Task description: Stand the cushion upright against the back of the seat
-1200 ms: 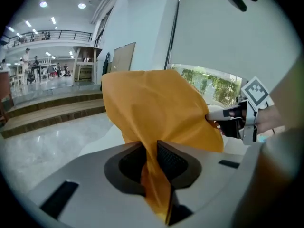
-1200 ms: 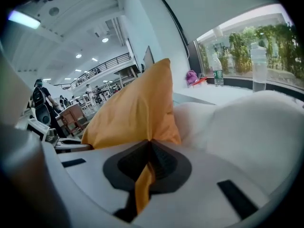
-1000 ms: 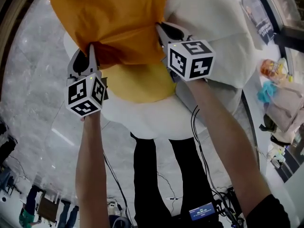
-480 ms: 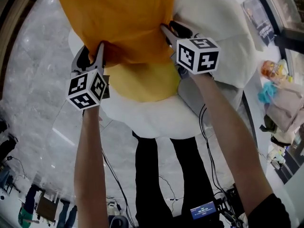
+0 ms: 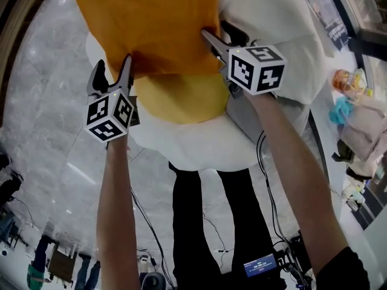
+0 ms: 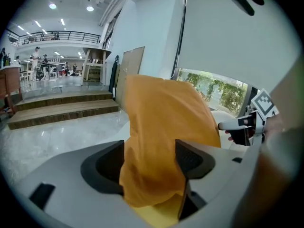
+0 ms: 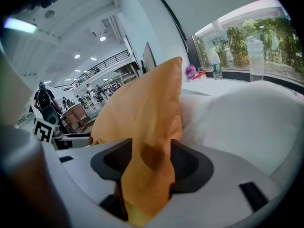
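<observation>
Both my left gripper (image 5: 113, 65) and right gripper (image 5: 216, 30) have just been opening wide, the soft orange fabric cushion (image 5: 151, 23) loose between them; I'd back straight out.

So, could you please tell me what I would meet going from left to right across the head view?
Grey marble floor → left gripper → orange fabric cushion → right gripper → orange packet. Both grippers' jaws have just been opening, with cushion fabric between them.
</observation>
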Available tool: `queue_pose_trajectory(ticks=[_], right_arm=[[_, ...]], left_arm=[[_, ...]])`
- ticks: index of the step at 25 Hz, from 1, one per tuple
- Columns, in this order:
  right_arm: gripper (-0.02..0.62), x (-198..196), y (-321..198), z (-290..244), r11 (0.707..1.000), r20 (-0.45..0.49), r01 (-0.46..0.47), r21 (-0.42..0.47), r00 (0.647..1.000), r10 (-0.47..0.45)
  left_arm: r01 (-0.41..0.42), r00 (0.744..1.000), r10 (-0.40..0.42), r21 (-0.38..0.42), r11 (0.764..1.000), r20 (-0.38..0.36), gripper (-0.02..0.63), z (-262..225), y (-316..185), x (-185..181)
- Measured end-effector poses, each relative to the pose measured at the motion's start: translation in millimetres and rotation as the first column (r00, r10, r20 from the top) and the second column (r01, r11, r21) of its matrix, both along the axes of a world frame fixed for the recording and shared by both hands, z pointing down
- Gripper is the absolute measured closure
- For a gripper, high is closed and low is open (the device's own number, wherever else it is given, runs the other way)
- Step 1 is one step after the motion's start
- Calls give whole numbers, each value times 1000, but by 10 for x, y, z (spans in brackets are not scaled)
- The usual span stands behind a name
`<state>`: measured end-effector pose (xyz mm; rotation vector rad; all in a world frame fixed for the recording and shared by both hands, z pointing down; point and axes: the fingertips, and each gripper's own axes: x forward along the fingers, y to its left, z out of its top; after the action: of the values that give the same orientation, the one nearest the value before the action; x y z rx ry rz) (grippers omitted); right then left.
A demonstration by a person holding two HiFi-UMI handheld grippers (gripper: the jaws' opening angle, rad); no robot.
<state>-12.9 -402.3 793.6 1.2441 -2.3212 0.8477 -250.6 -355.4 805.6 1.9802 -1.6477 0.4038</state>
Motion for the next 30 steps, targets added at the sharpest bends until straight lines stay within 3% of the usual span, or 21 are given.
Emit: queue_pose_trajectory(ticks=[12, 19, 23, 30], right_arm=[[344, -31, 426, -720, 999, -33, 54, -5, 998, -54], [345, -28, 520, -1433, 997, -18, 65, 31, 998, -65], [406, -114, 641, -1800, 994, -32, 93, 52, 995, -91], [535, -300, 1013, -2512, 991, -40, 119, 55, 992, -117]], left_arm=[[-52, 999, 52, 64, 997, 6, 278, -934, 304, 233], [-97, 995, 95, 123, 988, 23, 403, -1671, 424, 375], [-122, 993, 121, 135, 983, 20, 498, -2042, 538, 422], [-161, 987, 160, 81, 984, 15, 590, -2706, 830, 475]])
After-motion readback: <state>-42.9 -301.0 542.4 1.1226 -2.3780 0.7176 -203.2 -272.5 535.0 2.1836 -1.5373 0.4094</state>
